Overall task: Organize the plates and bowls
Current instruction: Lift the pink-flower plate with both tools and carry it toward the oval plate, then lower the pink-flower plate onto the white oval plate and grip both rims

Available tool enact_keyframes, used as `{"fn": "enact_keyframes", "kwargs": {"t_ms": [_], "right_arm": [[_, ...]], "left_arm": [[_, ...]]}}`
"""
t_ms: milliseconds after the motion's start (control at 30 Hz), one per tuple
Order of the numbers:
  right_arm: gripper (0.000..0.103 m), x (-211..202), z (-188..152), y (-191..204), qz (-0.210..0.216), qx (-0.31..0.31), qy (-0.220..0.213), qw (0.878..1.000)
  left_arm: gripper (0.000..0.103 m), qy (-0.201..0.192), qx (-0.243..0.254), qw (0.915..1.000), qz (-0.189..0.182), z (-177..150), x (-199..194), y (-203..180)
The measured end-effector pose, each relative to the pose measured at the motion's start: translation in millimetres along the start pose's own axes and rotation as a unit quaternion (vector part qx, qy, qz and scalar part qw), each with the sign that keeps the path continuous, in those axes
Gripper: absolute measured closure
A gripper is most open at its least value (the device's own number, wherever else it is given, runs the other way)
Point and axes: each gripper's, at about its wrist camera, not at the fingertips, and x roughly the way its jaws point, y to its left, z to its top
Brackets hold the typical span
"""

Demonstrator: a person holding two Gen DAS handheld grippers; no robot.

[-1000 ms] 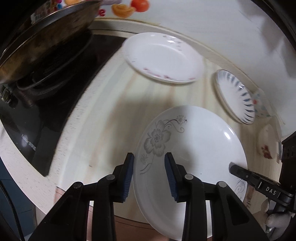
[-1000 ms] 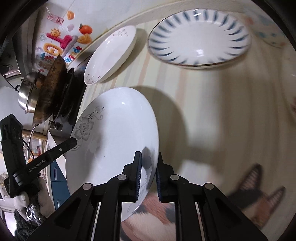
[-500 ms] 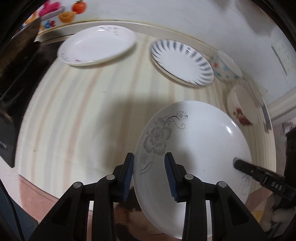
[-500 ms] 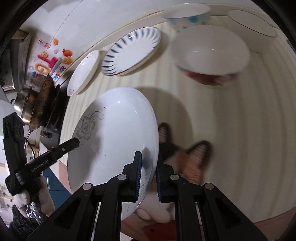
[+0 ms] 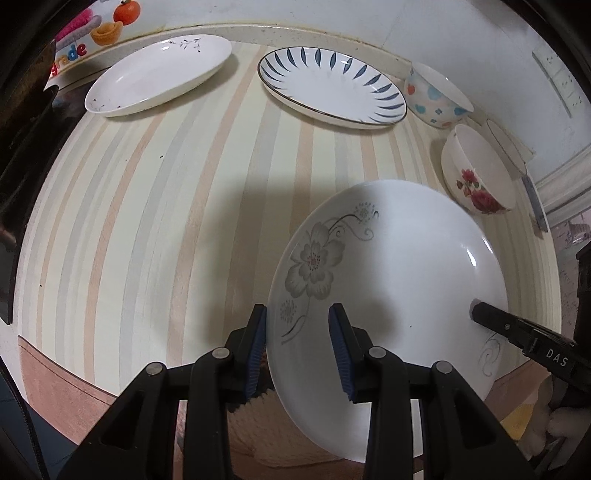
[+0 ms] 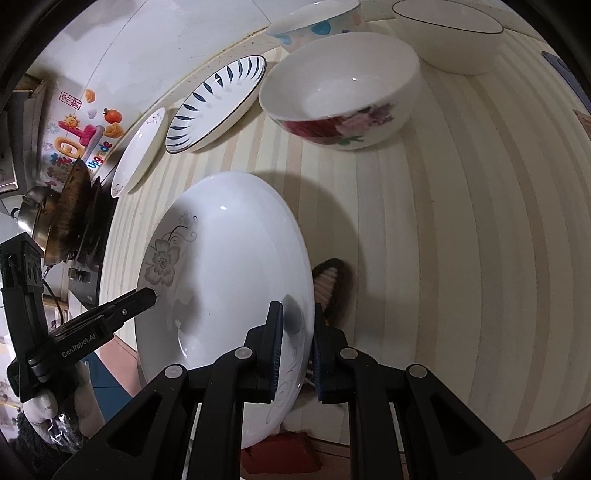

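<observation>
A white plate with a grey flower [image 5: 388,266] is held in the air over the front of the striped counter; it also shows in the right wrist view [image 6: 229,280]. My left gripper [image 5: 297,343] is shut on its left rim. My right gripper [image 6: 295,343] is shut on its right rim. On the counter behind lie a plain white plate [image 5: 159,74], a blue-leaf plate [image 5: 332,88], a spotted bowl [image 5: 436,96], a rose bowl [image 5: 476,177] and a dark-rimmed white bowl [image 6: 447,33].
A stove with a dark pan [image 6: 70,206] and a steel pot [image 6: 33,210] stands at the left end. The wall [image 5: 332,18] runs along the back. The counter's front edge [image 5: 74,376] is right below the held plate.
Both grippers have carried the flower plate to the right, away from the stove and toward the bowls. The rose bowl is now close in front.
</observation>
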Motion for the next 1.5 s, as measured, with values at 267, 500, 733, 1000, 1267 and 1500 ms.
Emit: {"fn": "enact_keyframes", "kwargs": {"t_ms": [267, 500, 733, 1000, 1267, 1500], "right_arm": [[0.087, 2.7, -1.6, -0.4, 0.000, -0.001, 0.001, 1.000], [0.087, 10.0, 2.7, 1.4, 0.008, 0.001, 0.008, 1.000], [0.087, 17.7, 4.2, 6.7, 0.011, -0.007, 0.017, 1.000], [0.068, 0.3, 15.7, 4.1, -0.029, -0.009, 0.072, 0.997], [0.041, -47.3, 100.4, 99.5, 0.014, -0.094, 0.009, 0.995], [0.042, 66.9, 224.8, 218.6, 0.050, -0.166, 0.002, 0.985]], "left_arm": [[0.072, -0.001, 0.003, 0.9999, 0.015, 5.0, 2.3, -5.2], [0.072, -0.003, 0.004, 0.9995, 0.032, 8.4, 2.7, -4.1], [0.072, -0.005, 0.010, 0.9987, 0.050, 9.6, 4.6, -6.2], [0.070, -0.024, -0.025, 0.9991, 0.026, 19.3, -42.7, 6.0], [0.043, -0.105, -0.119, 0.9857, 0.058, 91.4, -83.1, 82.0], [0.043, -0.099, -0.201, 0.9692, 0.101, 150.9, -32.0, 171.1]]}}
